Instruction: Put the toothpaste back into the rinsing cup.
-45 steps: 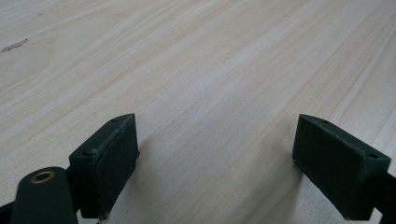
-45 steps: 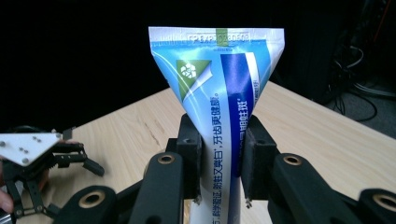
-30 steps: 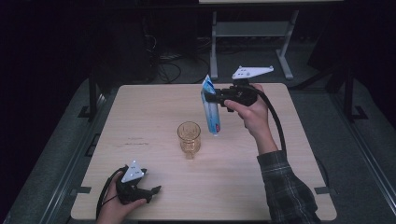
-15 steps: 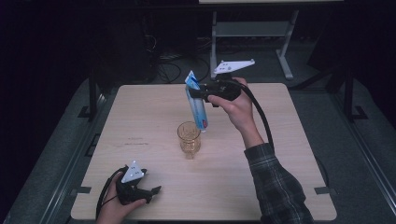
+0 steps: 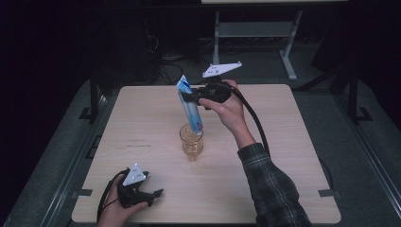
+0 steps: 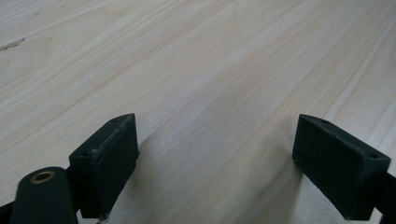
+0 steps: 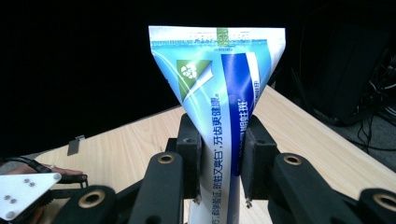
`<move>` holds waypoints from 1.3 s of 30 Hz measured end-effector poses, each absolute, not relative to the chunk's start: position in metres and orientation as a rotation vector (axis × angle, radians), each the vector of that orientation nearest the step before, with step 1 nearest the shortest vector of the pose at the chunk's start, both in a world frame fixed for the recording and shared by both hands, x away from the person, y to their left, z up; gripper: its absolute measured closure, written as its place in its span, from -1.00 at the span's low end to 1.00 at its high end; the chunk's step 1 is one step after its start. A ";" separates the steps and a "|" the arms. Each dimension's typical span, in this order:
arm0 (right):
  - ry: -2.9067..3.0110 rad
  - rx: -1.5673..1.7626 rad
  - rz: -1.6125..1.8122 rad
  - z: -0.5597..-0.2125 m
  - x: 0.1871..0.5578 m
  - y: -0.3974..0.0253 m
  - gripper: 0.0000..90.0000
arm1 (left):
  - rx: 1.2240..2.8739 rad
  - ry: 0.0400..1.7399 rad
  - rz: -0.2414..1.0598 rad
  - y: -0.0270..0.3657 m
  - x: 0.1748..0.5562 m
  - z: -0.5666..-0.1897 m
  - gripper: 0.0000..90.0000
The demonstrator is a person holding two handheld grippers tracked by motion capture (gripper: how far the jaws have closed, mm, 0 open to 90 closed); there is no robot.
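Darkness surrounds a pale wooden table, with a metal stand and loose cables faintly visible on the floor behind it. At the table's centre stands a clear glass. Above it, the right gripper clamps its jaws on a blue-and-white toothpaste tube, which hangs tilted with its lower end at the glass's rim and its flat crimped end uppermost. Near the table's front left corner, the left gripper rests low over bare wood, its jaws spread wide and holding nothing.
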State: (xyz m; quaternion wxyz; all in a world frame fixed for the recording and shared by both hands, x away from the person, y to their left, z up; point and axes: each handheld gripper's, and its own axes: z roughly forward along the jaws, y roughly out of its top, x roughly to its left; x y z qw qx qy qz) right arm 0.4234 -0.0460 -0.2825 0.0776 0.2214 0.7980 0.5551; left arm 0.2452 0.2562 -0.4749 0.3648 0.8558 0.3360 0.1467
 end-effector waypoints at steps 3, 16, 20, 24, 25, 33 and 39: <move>2.398 0.672 1.665 -0.289 0.426 -0.044 0.60 | 2.200 0.864 0.377 0.256 0.245 -0.475 -0.70; 2.432 0.690 1.661 -0.311 0.429 -0.039 0.60 | 2.202 0.864 0.377 0.256 0.245 -0.475 -0.70; 2.451 0.690 1.645 -0.318 0.429 -0.037 0.60 | 2.205 0.862 0.378 0.256 0.245 -0.475 -0.70; 2.468 0.691 1.620 -0.325 0.428 -0.036 0.60 | 2.206 0.863 0.377 0.257 0.244 -0.475 -0.70; 2.471 0.692 1.616 -0.327 0.428 -0.035 0.60 | 2.205 0.862 0.376 0.257 0.244 -0.475 -0.70; 2.499 0.709 1.583 -0.341 0.427 -0.035 0.60 | 2.204 0.864 0.376 0.256 0.244 -0.475 -0.70; 2.523 0.718 1.555 -0.349 0.426 -0.033 0.60 | 2.202 0.864 0.376 0.256 0.244 -0.475 -0.70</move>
